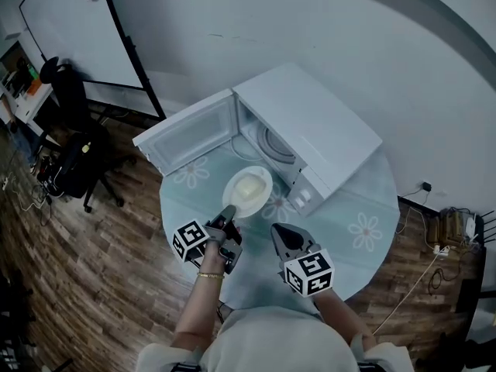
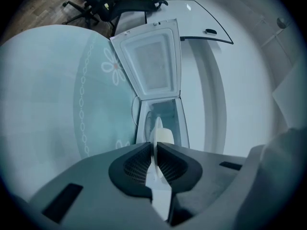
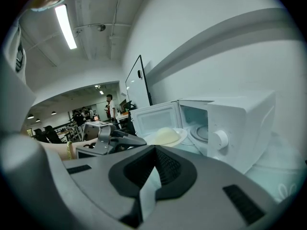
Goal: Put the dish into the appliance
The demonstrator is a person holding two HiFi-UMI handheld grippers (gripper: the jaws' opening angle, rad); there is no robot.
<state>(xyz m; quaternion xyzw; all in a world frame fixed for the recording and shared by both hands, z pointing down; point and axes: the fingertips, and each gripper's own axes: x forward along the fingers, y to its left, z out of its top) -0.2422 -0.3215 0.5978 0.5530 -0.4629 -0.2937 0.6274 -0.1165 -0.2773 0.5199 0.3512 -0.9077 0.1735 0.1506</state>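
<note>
White dish (image 1: 266, 183) bearing pale mound (image 1: 246, 186)

— On the table (image 1: 349, 208)?
— Microwave (image 1: 310, 126) toward the back right, door (image 1: 190, 139) swung out to its left.
— Before the opening?
— Dish (image 1: 248, 191), over the tabletop, left gripper (image 1: 228, 211) on its near rim; right gripper (image 1: 276, 231) just to the right, apart.

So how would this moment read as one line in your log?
left gripper: shut on plate rim | plate: just outside microwave | right gripper: shut, empty | microwave door: open
</note>
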